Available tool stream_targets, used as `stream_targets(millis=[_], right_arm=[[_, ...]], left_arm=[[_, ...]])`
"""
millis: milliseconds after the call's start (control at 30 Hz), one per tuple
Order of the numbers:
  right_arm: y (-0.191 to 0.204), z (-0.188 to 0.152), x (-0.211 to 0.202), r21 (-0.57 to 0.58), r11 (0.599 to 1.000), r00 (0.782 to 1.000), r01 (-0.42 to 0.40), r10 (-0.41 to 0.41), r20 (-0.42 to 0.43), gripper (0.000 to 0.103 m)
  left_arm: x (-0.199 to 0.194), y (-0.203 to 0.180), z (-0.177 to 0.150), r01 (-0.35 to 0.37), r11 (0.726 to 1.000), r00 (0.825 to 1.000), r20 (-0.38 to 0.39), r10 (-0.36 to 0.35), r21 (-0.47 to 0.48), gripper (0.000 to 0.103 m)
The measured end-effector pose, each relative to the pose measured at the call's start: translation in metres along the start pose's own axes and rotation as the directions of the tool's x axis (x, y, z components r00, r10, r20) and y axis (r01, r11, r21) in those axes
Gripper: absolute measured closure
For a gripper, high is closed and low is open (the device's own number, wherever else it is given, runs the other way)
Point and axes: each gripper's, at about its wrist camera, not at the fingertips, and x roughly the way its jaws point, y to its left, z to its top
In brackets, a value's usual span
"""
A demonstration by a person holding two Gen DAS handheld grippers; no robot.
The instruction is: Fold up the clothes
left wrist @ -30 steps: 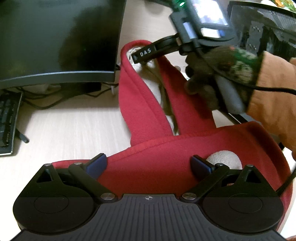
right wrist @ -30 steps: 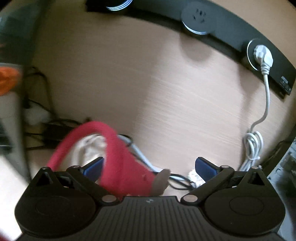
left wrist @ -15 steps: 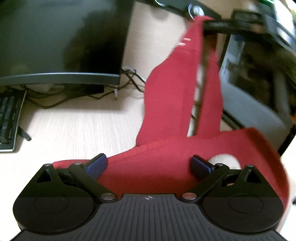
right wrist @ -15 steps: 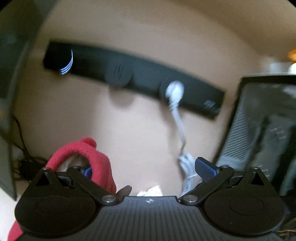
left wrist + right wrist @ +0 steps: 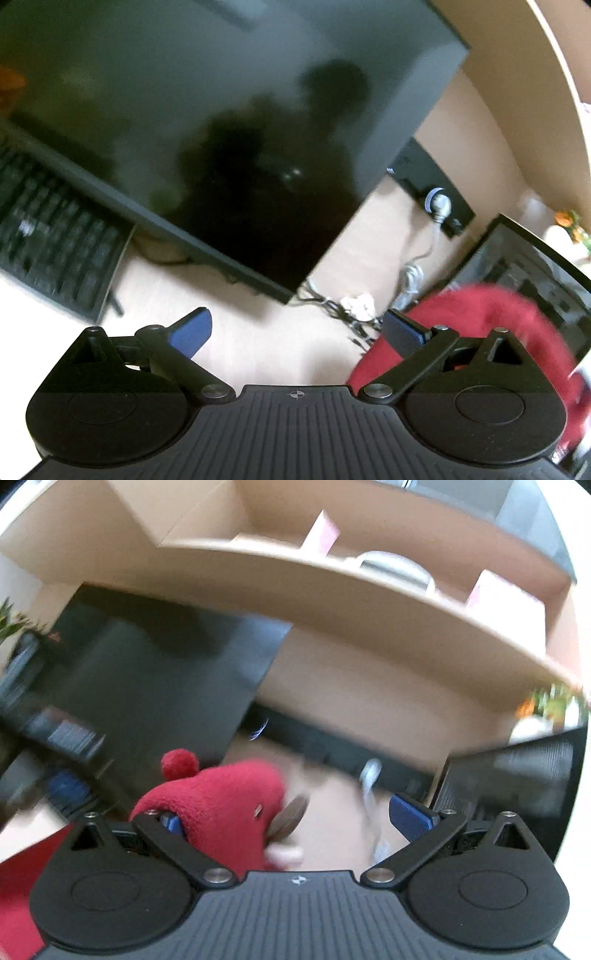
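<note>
A red fleece garment [image 5: 221, 805] with a pom-pom [image 5: 180, 764] and a brown button [image 5: 291, 816] hangs over the left finger of my right gripper [image 5: 291, 819]. That gripper's jaws stand wide apart, so the cloth is draped on the finger rather than pinched. In the left wrist view the same red garment [image 5: 480, 317] shows blurred behind the right finger. My left gripper [image 5: 297, 330] is open above the pale desk [image 5: 258, 354], with nothing between its blue pads [image 5: 192, 328].
A dark monitor [image 5: 221, 129] fills the upper left, with a black keyboard [image 5: 48, 236] below it. A black power strip [image 5: 432, 184] with a white cable [image 5: 410, 277] lies behind. A mesh chair back [image 5: 535, 266] stands at the right. A wooden shelf [image 5: 332, 602] hangs overhead.
Both grippers have swung upward and both views are blurred. The red garment has risen off the desk with the right gripper and no longer lies under the left gripper.
</note>
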Motion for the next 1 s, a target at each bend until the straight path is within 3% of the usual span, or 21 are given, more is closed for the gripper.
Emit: stream_targets(millis=[100,200,267,333,467,533,633,733,833,900,967,1000], right_arm=[[0.015,-0.028,-0.026,0.038,0.998,0.993,-0.05,0.054,-0.1,0.0],[0.03,-0.053,-0.049,0.076,0.991,0.973,-0.108,0.121,-0.196,0.0],[0.038,-0.069,-0.062,0.084,0.992,0.967,-0.097,0.114,-0.227,0.0],[0.032,-0.079,-0.07,0.163,0.985,0.966,-0.049,0.089,-0.243,0.0],[-0.006,-0.082,-0.072,0.397,0.915,0.965,0.065,0.045,-0.26,0.0],[-0.032,-0.075,-0.064,0.522,0.85,0.969,0.076,0.061,-0.24,0.0],[-0.059,-0.059,-0.034,0.608,0.793,0.964,0.037,0.131,-0.23,0.0],[-0.062,-0.044,0.008,0.579,0.815,0.934,-0.01,0.213,-0.285,0.0],[-0.048,-0.037,0.042,0.549,0.83,0.886,-0.094,0.321,-0.334,0.0],[-0.029,-0.034,0.062,0.516,0.841,0.847,-0.162,0.387,-0.365,0.0],[-0.004,-0.037,0.074,0.426,0.883,0.818,-0.197,0.387,-0.425,0.001],[0.006,-0.041,0.082,0.387,0.899,0.804,-0.205,0.38,-0.458,0.013]], left_arm=[[0.004,-0.015,0.003,0.071,0.997,0.996,-0.046,-0.071,-0.001,0.002],[0.017,-0.033,-0.007,0.139,0.99,0.984,-0.12,-0.134,0.031,0.001],[0.027,-0.046,-0.016,0.183,0.981,0.969,-0.179,-0.169,0.062,0.001],[0.038,-0.057,-0.035,0.226,0.968,0.943,-0.274,-0.188,0.114,0.001],[0.044,-0.072,-0.082,0.244,0.938,0.906,-0.402,-0.131,0.246,0.001],[0.042,-0.072,-0.101,0.251,0.934,0.884,-0.454,-0.113,0.256,0.001],[0.038,-0.077,-0.126,0.288,0.914,0.833,-0.546,-0.092,0.285,0.001],[0.024,-0.084,-0.134,0.323,0.882,0.832,-0.548,-0.091,0.344,0.001],[0.011,-0.071,-0.123,0.326,0.907,0.842,-0.518,-0.151,0.266,0.001],[0.001,-0.055,-0.117,0.284,0.931,0.87,-0.47,-0.15,0.228,0.001],[-0.001,-0.037,-0.116,0.221,0.96,0.891,-0.435,-0.129,0.17,0.001],[-0.001,-0.029,-0.116,0.189,0.972,0.901,-0.418,-0.115,0.139,0.001]])
